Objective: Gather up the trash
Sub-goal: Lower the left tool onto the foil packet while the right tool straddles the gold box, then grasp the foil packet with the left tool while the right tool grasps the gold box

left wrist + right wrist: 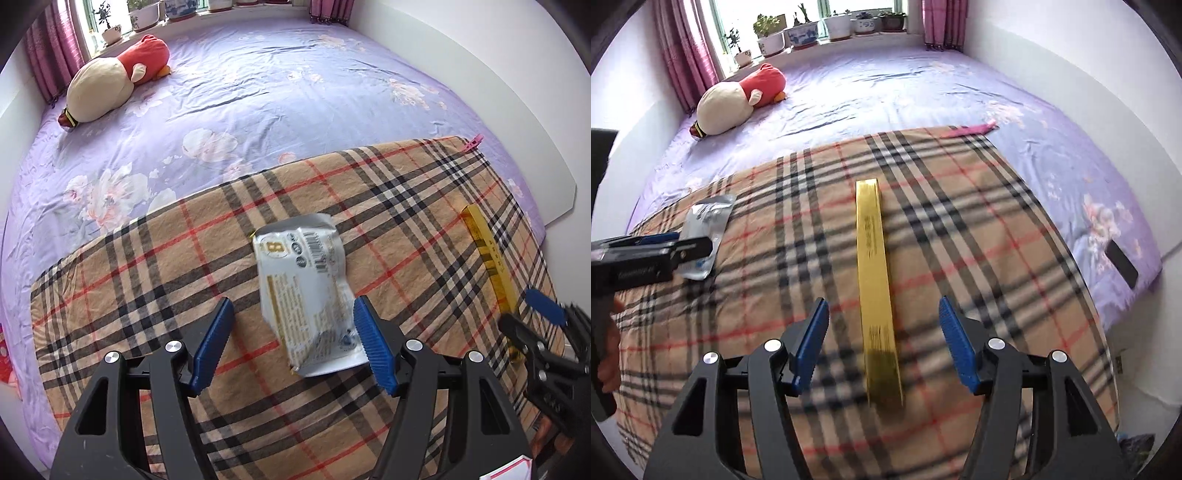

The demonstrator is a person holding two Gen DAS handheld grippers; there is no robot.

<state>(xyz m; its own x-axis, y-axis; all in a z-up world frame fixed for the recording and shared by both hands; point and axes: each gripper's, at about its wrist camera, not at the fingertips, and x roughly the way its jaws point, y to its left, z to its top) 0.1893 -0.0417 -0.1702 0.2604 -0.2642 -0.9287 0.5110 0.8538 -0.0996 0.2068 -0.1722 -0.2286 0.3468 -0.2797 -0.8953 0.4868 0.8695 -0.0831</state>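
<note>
A white and silver snack wrapper (306,288) lies on the plaid blanket (147,280). My left gripper (293,310) is open, its blue pads on either side of the wrapper's near end. A long gold box (877,288) lies lengthwise on the blanket (979,258). My right gripper (882,308) is open and straddles the box's near half. The box also shows at the right of the left wrist view (491,269), with the right gripper beside it. The wrapper (705,229) and the left gripper (653,254) show at the left of the right wrist view.
The blanket covers the near part of a bed with a purple floral sheet (258,92). A red and cream plush toy (114,81) lies at the far left. A pink clip (971,129) sits at the blanket's far corner. A black phone (1121,264) lies at the right. White walls border the bed.
</note>
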